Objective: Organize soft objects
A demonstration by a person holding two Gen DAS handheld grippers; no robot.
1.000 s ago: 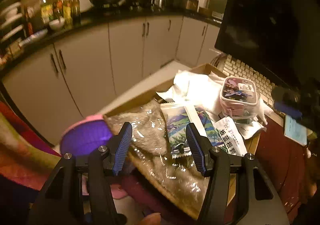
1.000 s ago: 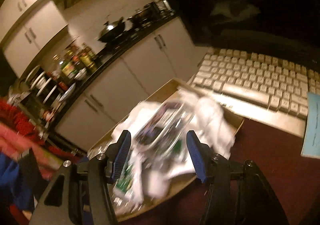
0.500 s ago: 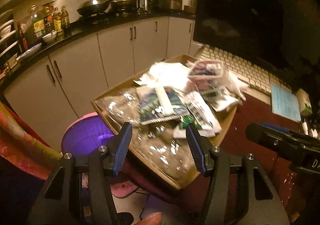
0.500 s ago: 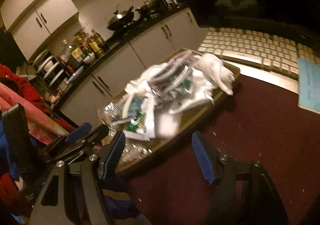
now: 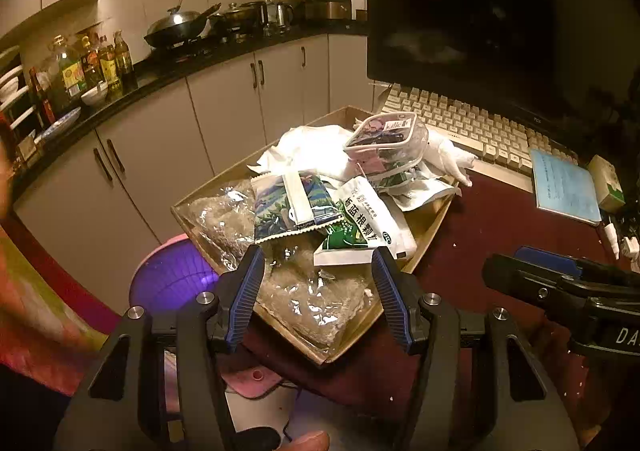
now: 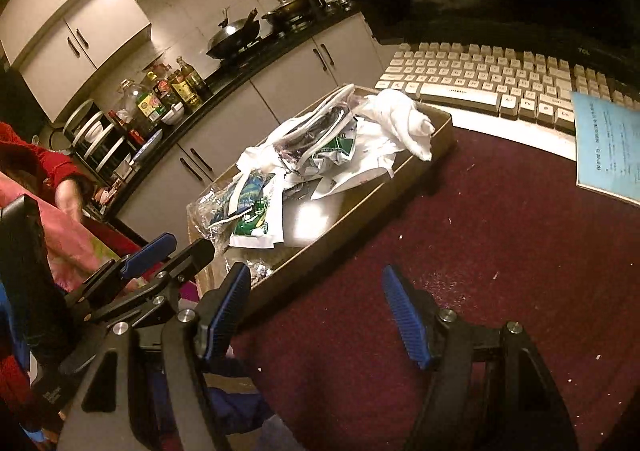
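Soft packets are lying in a heap inside a shallow cardboard tray (image 5: 434,217), and this tray is standing on the dark red table cover (image 6: 500,235). I am taking the tray as the landmark.

At the near end of the tray a crinkled clear plastic bag (image 5: 316,299) is resting on its floor. On top of this bag, toward the middle of the tray, a blue-green packet with a white strip (image 5: 296,203) is lying, and a white and green sachet with printed characters (image 5: 360,227) is touching its right side. At the far end of the tray a clear zip pouch (image 5: 386,135) is sitting on white crumpled bags, and a white rolled cloth (image 6: 404,119) is hanging over the far right wall of the tray.

Beyond the far end of the tray a pale keyboard (image 6: 480,79) is standing, with a blue sheet (image 6: 608,147) on its right end. Below the left side of the tray a purple basin (image 5: 172,279) is showing.

The left gripper (image 5: 316,287) is hovering over the near end of the tray with its jaws wide apart, and it is gripping nothing. The right gripper (image 6: 316,311) is hovering over the table cover just right of the tray's near corner, its jaws also spread wide and holding nothing.
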